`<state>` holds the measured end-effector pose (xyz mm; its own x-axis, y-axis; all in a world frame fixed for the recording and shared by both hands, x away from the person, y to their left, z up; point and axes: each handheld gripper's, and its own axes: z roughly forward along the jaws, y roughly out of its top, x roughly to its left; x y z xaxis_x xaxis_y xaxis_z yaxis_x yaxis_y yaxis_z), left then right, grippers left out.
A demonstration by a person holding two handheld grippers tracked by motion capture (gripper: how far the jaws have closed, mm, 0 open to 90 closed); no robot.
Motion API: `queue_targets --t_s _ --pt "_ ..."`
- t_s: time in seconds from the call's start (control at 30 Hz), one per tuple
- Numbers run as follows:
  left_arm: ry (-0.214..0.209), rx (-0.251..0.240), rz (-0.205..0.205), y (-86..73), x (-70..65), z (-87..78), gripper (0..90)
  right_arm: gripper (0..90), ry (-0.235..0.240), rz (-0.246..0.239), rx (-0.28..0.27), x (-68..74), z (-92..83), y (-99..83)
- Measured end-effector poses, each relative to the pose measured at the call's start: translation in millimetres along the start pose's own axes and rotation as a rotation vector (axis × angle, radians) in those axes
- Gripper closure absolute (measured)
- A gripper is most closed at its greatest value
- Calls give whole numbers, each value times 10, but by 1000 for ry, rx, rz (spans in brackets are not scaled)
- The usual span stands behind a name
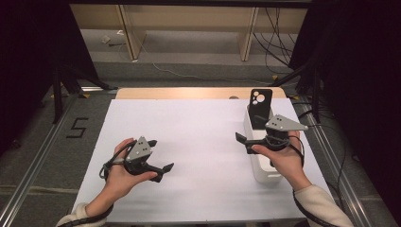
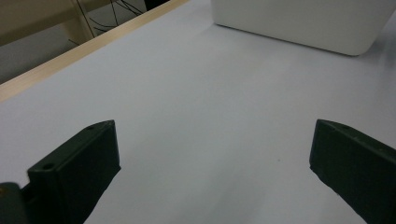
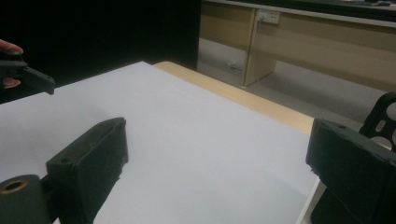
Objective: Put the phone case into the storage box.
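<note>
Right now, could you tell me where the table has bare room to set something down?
The white sheet is bare from its left edge to the white box, around the left gripper. It is crowded at the right edge, where box, phone case and right gripper sit.

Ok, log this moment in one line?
left gripper: open, empty | right gripper: open, empty, by box | phone case: upright in box

1. High view: overhead light falls evenly on my white table cover point(image 1: 198, 142) — bright, no glare; both sides drop off into near-black.
2. Soft short shadows sit under my hands and beside the white box point(image 1: 261, 161).
3. Both gripper views: dimmer, bluish cast; my near jaws are soft and out of focus, the background slightly grainy.
</note>
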<state>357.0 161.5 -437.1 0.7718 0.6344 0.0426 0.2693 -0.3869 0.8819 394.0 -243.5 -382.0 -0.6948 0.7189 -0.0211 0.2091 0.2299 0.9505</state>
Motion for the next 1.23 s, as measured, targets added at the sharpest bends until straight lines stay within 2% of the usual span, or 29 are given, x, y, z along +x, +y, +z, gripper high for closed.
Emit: queue_targets --t_s 0.2,0.73,1.23 --pt "-2 1 -1 -1 -3 3 9 66 15 7 -5 35 -51 -34" --pt "-2 -1 -2 2 -2 -3 10 68 46 -17 2 135 -154 -119" --pt "-4 -1 -5 7 -1 -2 11 63 41 -24 9 146 -161 -143"
